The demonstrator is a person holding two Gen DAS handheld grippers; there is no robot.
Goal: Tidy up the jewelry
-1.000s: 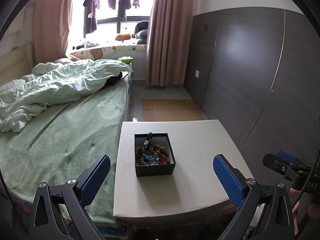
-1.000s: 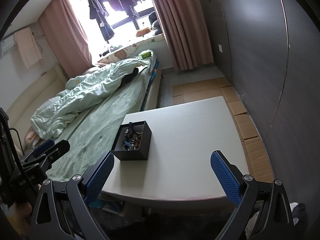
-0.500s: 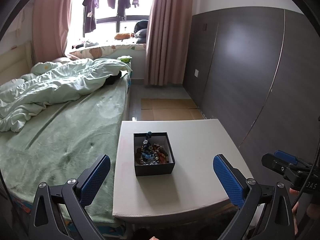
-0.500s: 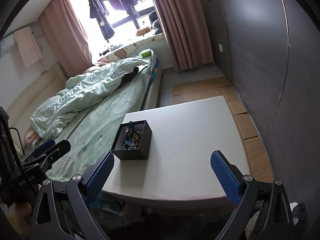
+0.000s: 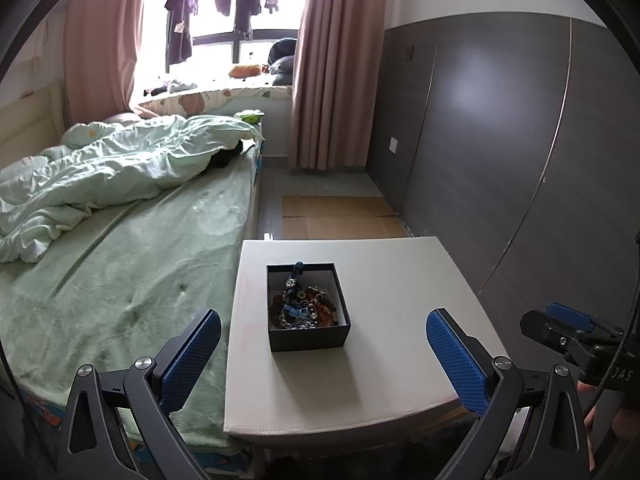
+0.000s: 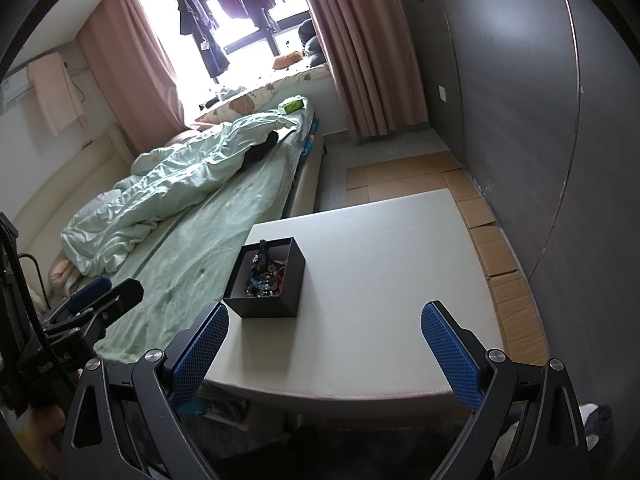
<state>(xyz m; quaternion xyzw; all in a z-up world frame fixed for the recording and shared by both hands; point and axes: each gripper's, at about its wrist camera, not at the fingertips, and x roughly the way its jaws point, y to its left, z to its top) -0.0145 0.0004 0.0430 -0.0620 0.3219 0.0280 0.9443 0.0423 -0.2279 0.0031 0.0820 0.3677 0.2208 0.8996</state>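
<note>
A small black open box (image 5: 307, 307) holding a tangled heap of jewelry (image 5: 302, 306) stands on the left half of a white table (image 5: 384, 272). It also shows in the right wrist view (image 6: 267, 278), with the jewelry (image 6: 266, 276) inside. My left gripper (image 5: 322, 356) is open and empty, held off the table's near edge in front of the box. My right gripper (image 6: 324, 346) is open and empty, near the table's front edge, to the right of the box. Each gripper shows at the edge of the other's view.
A bed (image 5: 120, 264) with a green sheet and a rumpled quilt lies against the table's left side. A dark grey wardrobe wall (image 5: 500, 140) runs along the right. Flattened cardboard (image 5: 340, 216) lies on the floor beyond the table.
Both views have shifted very slightly; the box sits marginally lower and closer. Both grippers stay open and empty.
</note>
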